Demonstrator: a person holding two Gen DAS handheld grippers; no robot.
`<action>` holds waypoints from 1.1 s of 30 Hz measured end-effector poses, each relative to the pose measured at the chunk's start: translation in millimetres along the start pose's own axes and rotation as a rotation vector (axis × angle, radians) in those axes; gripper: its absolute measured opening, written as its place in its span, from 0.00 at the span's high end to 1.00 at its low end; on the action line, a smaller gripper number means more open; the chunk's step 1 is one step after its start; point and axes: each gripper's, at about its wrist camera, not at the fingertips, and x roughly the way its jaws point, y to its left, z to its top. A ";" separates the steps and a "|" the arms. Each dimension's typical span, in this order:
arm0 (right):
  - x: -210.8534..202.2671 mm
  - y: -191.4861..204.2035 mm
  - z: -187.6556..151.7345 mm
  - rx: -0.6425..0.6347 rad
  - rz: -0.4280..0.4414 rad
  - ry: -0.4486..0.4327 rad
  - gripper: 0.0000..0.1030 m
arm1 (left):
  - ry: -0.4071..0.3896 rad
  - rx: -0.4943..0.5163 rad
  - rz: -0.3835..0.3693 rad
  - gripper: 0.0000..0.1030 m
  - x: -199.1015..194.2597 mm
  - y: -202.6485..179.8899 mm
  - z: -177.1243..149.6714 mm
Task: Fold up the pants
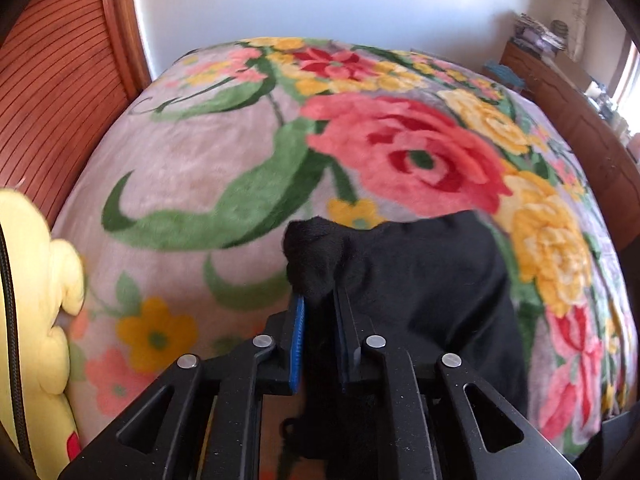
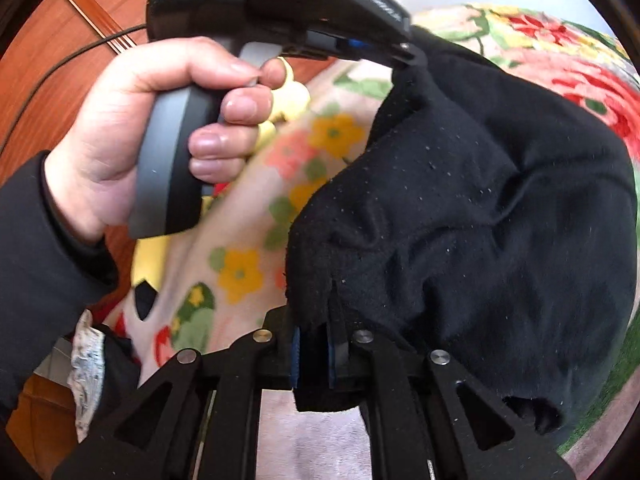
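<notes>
- Left gripper [image 1: 318, 300]: the jaws are closed on a bunched corner of the black pants [image 1: 420, 280]. The fabric sits between the blue-lined fingers [image 1: 297, 344] and rises in a peak above their tips.
- From that peak the pants hang down and to the right, lifted off the floral blanket [image 1: 192, 168] at the held end.
- Right gripper [image 2: 316, 332]: the jaws are closed on another bunched edge of the black pants [image 2: 480, 208]. Fabric is clamped between the blue pads and covers the fingertips.
- In the right wrist view the cloth spans from the right gripper up to the tips of the left gripper [image 2: 408, 54], forming a sagging, creased sheet above the blanket [image 2: 240, 208].
- The person's left hand [image 2: 160, 128] wraps the grey and black handle of the left gripper, with one finger on the trigger.
- A yellow plush toy [image 1: 36, 300] lies at the left edge of the blanket, beside the slatted wooden headboard [image 1: 60, 80].
- A wooden dresser [image 1: 560, 92] stands beyond the far right side of the bed, against the white wall [image 1: 320, 0].
- The lower end of the pants is out of view in both cameras.
</notes>
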 end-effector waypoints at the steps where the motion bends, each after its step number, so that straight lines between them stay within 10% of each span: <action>1: 3.4 -7.2 3.8 0.001 -0.014 0.006 0.85 | -0.010 -0.019 0.011 0.85 2.5 6.4 3.4; 7: -21.9 -5.2 -4.8 -0.079 -0.102 -0.040 0.49 | -0.125 -0.111 -0.035 0.64 -24.3 29.7 -6.6; 17: -71.4 -74.0 -8.3 -0.041 -0.339 -0.078 0.49 | -0.060 0.036 -0.044 0.60 -17.3 -15.3 -67.0; 22: -59.8 -115.4 -22.4 0.003 -0.410 -0.012 0.49 | 0.002 0.111 0.147 0.58 17.0 -15.5 -95.5; 29: -59.1 -135.9 -52.2 0.042 -0.370 0.031 0.49 | 0.016 0.015 0.232 0.58 41.8 18.4 -84.8; 33: -67.1 -136.2 -61.1 0.062 -0.328 0.039 0.71 | 0.002 0.044 0.250 0.58 43.6 13.3 -81.9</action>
